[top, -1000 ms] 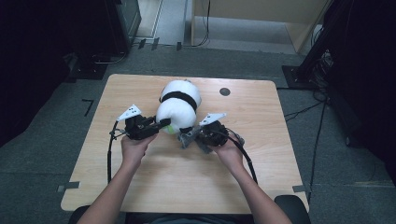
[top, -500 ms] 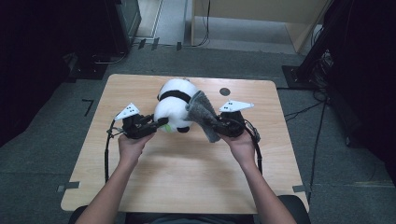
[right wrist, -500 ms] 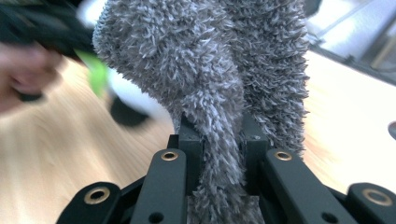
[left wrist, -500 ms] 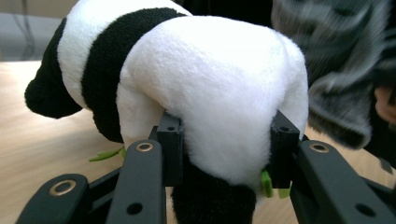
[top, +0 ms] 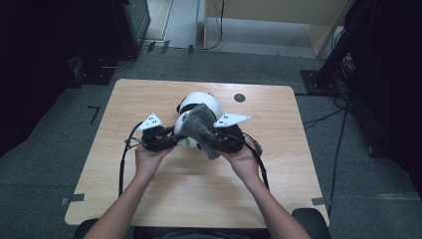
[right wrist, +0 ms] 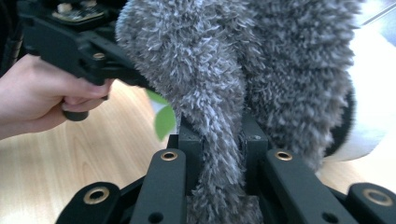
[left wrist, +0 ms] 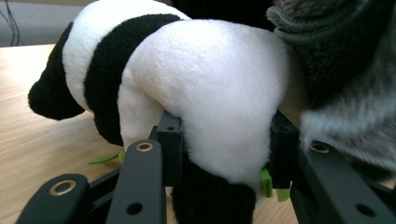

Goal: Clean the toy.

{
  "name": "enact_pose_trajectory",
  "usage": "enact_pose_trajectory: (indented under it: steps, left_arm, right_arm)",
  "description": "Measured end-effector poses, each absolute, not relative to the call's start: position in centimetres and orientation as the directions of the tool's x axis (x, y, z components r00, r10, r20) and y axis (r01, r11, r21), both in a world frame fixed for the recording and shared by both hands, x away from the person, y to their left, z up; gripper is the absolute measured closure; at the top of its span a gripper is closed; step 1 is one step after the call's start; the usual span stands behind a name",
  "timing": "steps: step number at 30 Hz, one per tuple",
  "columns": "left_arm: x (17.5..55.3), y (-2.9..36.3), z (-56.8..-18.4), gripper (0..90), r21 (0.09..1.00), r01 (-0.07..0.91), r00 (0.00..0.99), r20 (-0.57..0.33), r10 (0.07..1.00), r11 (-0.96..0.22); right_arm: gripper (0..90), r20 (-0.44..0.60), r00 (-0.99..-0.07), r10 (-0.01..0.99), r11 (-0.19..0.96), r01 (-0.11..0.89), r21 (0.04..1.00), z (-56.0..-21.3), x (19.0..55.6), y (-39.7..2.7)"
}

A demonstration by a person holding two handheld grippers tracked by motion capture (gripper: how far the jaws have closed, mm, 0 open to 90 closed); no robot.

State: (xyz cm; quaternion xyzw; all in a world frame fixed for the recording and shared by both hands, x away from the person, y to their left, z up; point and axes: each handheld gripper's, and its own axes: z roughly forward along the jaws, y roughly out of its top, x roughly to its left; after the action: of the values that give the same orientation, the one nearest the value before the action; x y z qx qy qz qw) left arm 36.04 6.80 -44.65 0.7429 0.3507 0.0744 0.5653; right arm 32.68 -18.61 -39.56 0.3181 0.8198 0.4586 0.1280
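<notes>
Grey shaggy fleece cloth [top: 200,130] hangs bunched against the near end of a black-and-white plush panda toy [top: 198,110], which lies near the middle of the pale wooden surface [top: 278,169]. The high view gives the whole layout: the left gripper [top: 169,142] and the right gripper [top: 211,142] meet at the toy's near end, a hand behind each, and a small dark round spot [top: 240,98] sits on the surface beyond the toy, to its right.

The left gripper view shows what the high view hides: the left gripper [left wrist: 224,149] has its fingers [left wrist: 170,140] pressed into the panda toy's [left wrist: 205,93] white rump, squeezing the soft body between them, with a black leg below and small green tabs [left wrist: 266,182] at the finger pads. The cloth [left wrist: 345,88] drapes in from the right of that view. The right gripper view shows the right gripper [right wrist: 217,149] with its fingers [right wrist: 189,144] clamped tight on a fold of the cloth [right wrist: 233,70], and the left hand [right wrist: 42,93] on its gripper farther off, with a green leaf-like piece [right wrist: 164,119] beside it.

The panda is rounded and fuzzy, white with a black band across the shoulders and a black ear or paw at the far end. Its long axis runs from the person's side away across the surface, slightly to the right, rump toward the person.
</notes>
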Motion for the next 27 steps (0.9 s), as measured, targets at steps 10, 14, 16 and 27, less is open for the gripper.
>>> enact_pose_trajectory:
  steps: [10, 14, 16, 27]
  left_arm:
    - [36.0, 7.0, -44.4, 59.6, 0.889, 0.444, 0.741, -0.294, 0.604, -0.111]
    - [36.3, 7.0, -44.3, 59.6, 0.884, 0.458, 0.736, -0.315, 0.6, -0.097]
    - [36.6, 7.3, -44.2, 59.5, 0.879, 0.474, 0.727, -0.355, 0.587, -0.055]
    - [37.0, 7.7, -43.7, 58.9, 0.891, 0.45, 0.747, -0.34, 0.571, -0.059]
  right_arm:
    - [77.8, 0.005, -0.822, 0.569, 0.491, 0.345, 0.8, -41.9, 31.6, -15.6]
    - [78.2, 0.019, -0.827, 0.562, 0.501, 0.359, 0.788, -42.8, 31.7, -15.6]
    - [78.3, 0.014, -0.829, 0.559, 0.53, 0.371, 0.762, -43.3, 31.9, -15.6]
    - [78.1, 0.066, -0.808, 0.585, 0.511, 0.431, 0.743, -44.7, 33.1, -18.7]
